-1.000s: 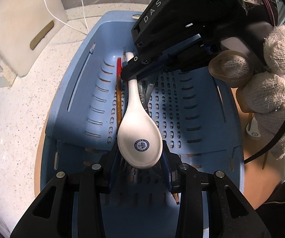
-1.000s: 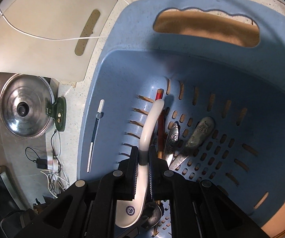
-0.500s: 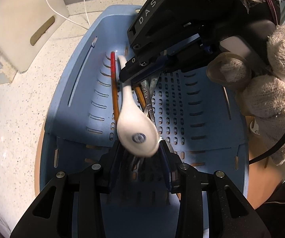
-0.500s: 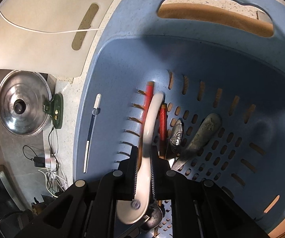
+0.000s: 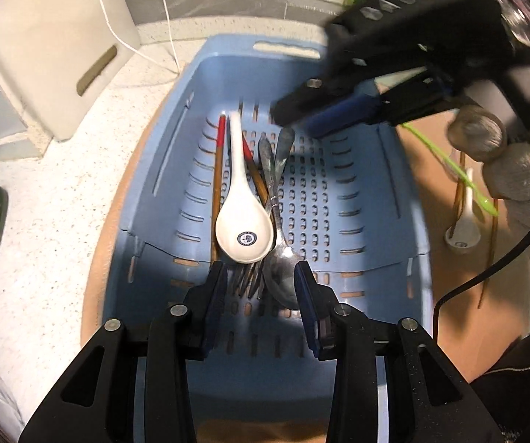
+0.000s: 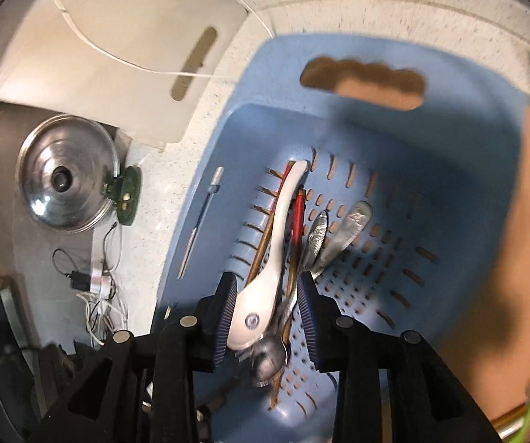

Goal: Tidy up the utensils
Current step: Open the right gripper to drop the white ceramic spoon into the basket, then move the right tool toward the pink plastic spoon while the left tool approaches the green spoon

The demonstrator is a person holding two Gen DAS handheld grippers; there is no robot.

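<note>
while both grippers' jaws gape empty, right opening, basket (image 5: 161, 170) holds one white spoon (image 5: 243, 221).

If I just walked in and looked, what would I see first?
Your eye would land on the white soup spoon with a little blue badge, lying in the middle of the blue basket on top of red-tipped chopsticks and shiny metal cutlery. Next you would spot the right claw above the basket's far end, its jaws opening with nothing between them, and a gloved hand behind it.
</note>
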